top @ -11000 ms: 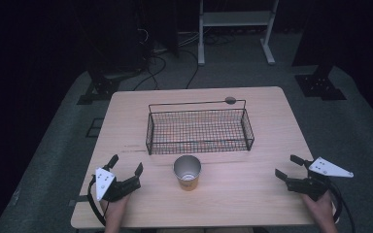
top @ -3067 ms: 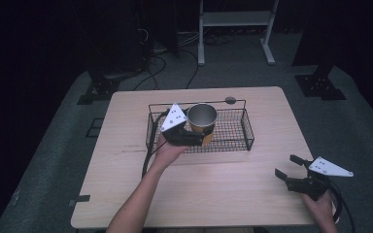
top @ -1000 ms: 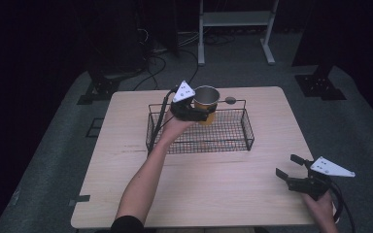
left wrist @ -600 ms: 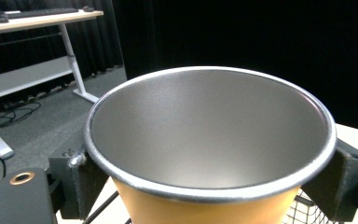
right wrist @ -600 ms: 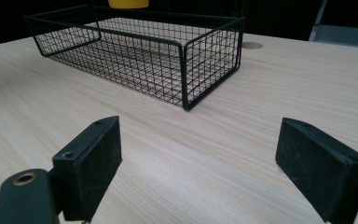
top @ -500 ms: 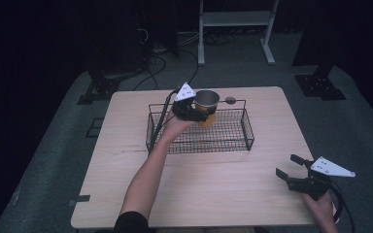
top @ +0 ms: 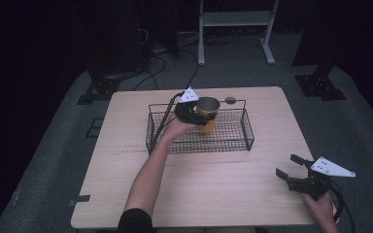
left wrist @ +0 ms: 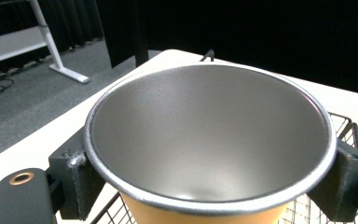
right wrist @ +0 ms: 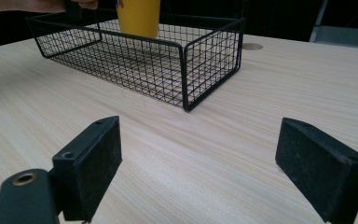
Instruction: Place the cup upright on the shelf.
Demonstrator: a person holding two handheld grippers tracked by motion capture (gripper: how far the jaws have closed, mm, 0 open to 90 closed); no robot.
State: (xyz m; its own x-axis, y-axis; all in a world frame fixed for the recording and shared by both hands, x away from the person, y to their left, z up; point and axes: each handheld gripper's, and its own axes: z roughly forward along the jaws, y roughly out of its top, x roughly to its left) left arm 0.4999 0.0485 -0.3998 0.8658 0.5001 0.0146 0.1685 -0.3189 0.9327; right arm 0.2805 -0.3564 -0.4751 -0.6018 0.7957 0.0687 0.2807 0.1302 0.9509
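A: Location of the yellow, steel-lined tapered cup (top: 207, 112)?

B: Over the black wire basket (top: 233, 141), far-left corner; left gripper (top: 193, 114) clamps its rim; likely light, rigid, slippery.

A: Right gripper (top: 291, 167)?

B: Agape, well clear of the basket.

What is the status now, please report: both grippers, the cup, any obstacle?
Left gripper shut on cup, held above wire basket. Right gripper open, idle over table. Nothing in the way.
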